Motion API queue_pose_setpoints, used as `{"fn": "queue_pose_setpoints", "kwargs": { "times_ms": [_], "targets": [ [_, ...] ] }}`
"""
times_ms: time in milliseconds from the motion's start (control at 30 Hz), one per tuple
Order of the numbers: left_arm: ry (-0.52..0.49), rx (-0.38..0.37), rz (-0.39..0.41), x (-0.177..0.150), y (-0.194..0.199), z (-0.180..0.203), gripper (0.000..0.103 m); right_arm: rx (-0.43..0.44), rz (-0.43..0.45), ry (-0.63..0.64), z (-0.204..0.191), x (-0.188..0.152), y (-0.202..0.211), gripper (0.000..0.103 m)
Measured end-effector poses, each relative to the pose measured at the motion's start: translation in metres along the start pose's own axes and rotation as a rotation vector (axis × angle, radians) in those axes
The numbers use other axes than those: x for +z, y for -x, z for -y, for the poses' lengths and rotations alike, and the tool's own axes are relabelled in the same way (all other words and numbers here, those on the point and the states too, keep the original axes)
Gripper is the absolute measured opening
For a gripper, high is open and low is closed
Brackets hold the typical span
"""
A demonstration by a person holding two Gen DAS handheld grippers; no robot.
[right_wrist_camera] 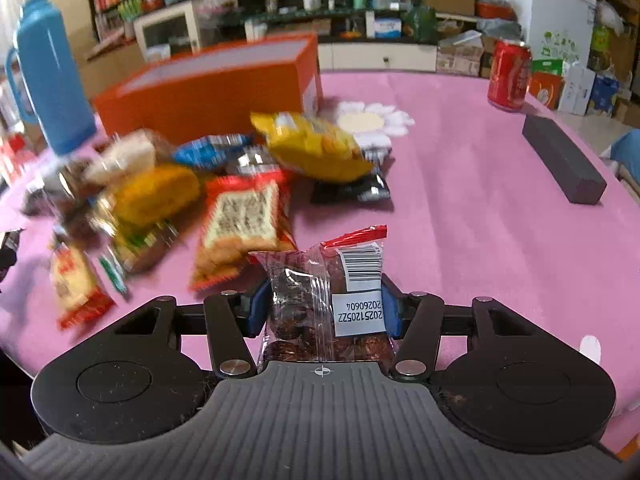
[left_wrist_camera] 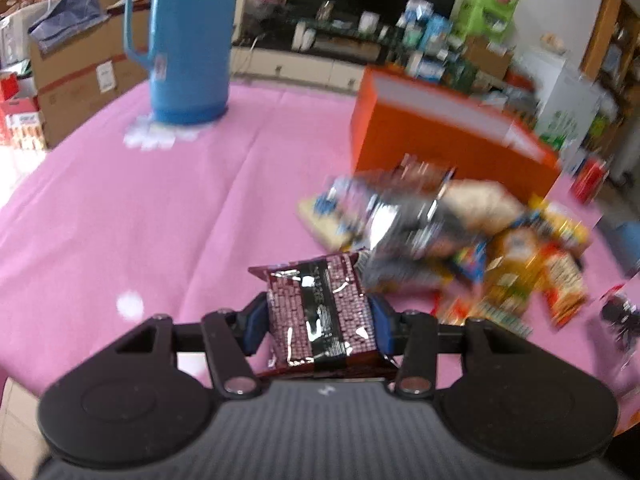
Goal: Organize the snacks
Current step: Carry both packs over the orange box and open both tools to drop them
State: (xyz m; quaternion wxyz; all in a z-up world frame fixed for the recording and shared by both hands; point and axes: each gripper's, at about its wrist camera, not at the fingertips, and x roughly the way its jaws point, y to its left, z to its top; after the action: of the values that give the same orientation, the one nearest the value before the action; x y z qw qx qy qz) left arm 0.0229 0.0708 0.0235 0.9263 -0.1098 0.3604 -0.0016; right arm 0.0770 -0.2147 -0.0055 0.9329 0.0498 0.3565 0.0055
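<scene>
Nearest us, low in each wrist view, both sets of jaws are clenched on snacks. Our left gripper (left_wrist_camera: 320,326) pinches a dark red foil packet (left_wrist_camera: 320,312) by its sides, its long axis running straight away from us. Our right gripper (right_wrist_camera: 323,314) squeezes a clear packet of dark snacks (right_wrist_camera: 320,304) the same way. Beyond lies the snack pile (right_wrist_camera: 224,184) on the pink worktop (right_wrist_camera: 472,216), mid-frame. Farther back stands the orange box (right_wrist_camera: 208,92), probably the destination, upper left in the right view, upper right in the left; neither hand looks clearly nearer.
</scene>
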Motion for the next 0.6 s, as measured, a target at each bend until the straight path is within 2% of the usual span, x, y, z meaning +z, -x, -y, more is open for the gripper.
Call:
{"fn": "queue_pose_setpoints", "kwargs": {
  "times_ms": [133,300,467,600],
  "targets": [
    [-0.011,-0.057,0.059,0.048,-0.003,0.011,0.047,0.053,0.082,-0.039,-0.002,0.024,0.019,0.038],
    [-0.025,-0.127,0.123,0.118,-0.040,0.044,0.047,0.099,0.208,0.002,-0.015,0.098,0.015,0.038],
    [-0.034,-0.187,0.122,0.178,-0.103,0.080,0.047,0.135,0.274,0.024,-0.036,0.179,-0.040,0.038],
    [-0.051,-0.186,0.103,0.203,-0.156,0.100,0.047,0.144,0.253,0.065,-0.064,0.216,-0.103,0.037]
  ]
}}
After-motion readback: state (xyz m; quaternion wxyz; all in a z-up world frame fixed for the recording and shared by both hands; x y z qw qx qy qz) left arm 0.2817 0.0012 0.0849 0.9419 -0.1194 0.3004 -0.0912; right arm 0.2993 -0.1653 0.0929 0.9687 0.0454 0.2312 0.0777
